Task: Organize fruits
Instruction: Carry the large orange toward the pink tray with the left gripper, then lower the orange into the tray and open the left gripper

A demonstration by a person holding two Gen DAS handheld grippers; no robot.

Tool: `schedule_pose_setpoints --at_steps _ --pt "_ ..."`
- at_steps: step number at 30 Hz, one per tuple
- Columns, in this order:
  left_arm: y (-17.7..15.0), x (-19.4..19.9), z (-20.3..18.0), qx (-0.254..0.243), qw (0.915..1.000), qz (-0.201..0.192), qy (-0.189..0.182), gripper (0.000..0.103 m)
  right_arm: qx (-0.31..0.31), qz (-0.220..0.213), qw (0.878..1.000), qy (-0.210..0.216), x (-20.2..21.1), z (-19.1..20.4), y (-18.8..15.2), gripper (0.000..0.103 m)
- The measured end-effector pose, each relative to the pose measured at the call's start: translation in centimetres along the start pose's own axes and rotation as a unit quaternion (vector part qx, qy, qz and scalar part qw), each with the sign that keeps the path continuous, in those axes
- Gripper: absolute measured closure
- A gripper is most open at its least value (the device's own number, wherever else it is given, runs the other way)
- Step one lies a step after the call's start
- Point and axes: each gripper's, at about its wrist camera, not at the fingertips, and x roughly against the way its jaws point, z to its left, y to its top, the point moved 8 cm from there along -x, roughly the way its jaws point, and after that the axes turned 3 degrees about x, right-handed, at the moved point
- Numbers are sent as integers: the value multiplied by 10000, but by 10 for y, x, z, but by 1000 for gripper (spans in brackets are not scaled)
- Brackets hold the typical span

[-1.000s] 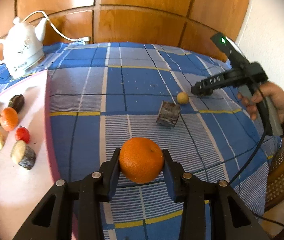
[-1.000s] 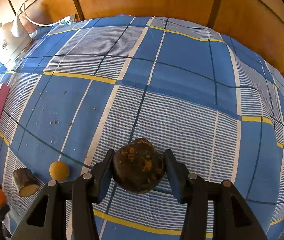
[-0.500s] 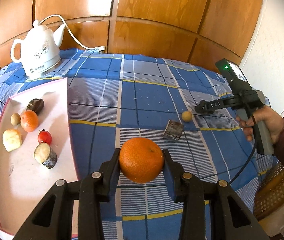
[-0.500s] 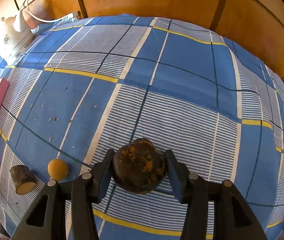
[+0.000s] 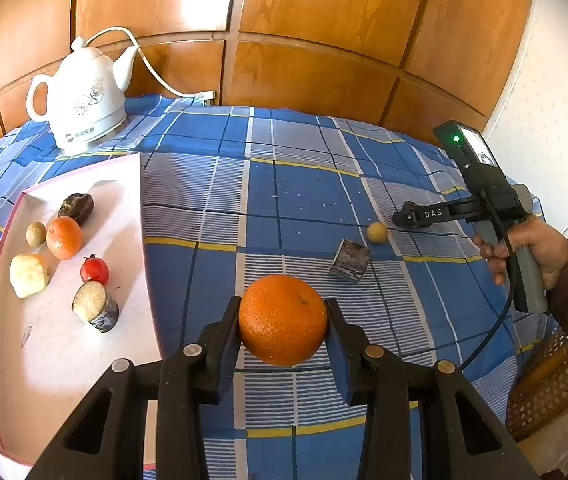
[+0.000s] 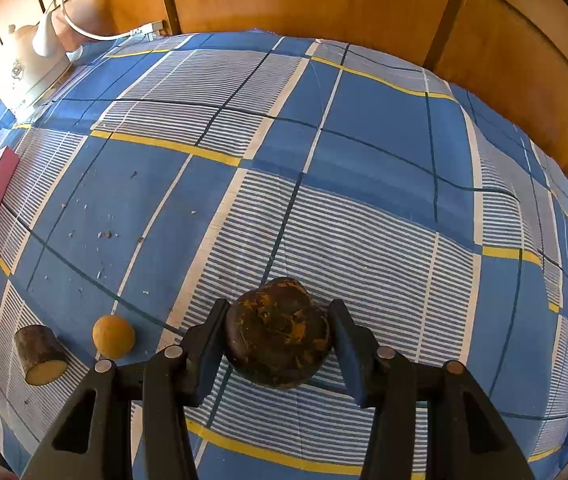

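Both tongs hold fruit tight, the left tongs (image 5: 283, 320) a round orange fruit (image 5: 283, 319) and the right tongs (image 6: 279, 334) a dark brown lumpy fruit (image 6: 279, 332), and next each should go to the white tray with the pink rim (image 5: 64, 360).

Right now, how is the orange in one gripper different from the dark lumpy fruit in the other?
The orange is bright, round and evenly dimpled; the dark fruit is brownish-black, lumpy and blotched with yellow. The orange sits in the left gripper; the dark fruit sits in the right gripper. Both are squeezed between two black fingers above the blue checked cloth.

Left gripper (image 5: 283, 320) and right gripper (image 6: 279, 334) both angled downward, jaws clamped.
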Motion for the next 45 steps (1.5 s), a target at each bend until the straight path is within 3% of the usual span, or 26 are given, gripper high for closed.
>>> schedule_pose_setpoints --at_steps 22,27,32,38,45 --pt "5 8 26 347 9993 -57 87 64 109 -35 9999 -42 5 3 0 53" --pt "10 24 67 861 9959 -174 230 64 132 -39 9999 -37 5 2 0 53" --pt "2 43 131 1609 9850 -241 574 64 150 -39 9999 -59 5 2 -1 53" --pt "-18 34 185 2290 9702 109 785 64 162 -36 9998 -91 6 3 0 53" --pt "-6 4 210 2267 9670 329 1116 64 160 -36 9998 -85 6 3 0 53"
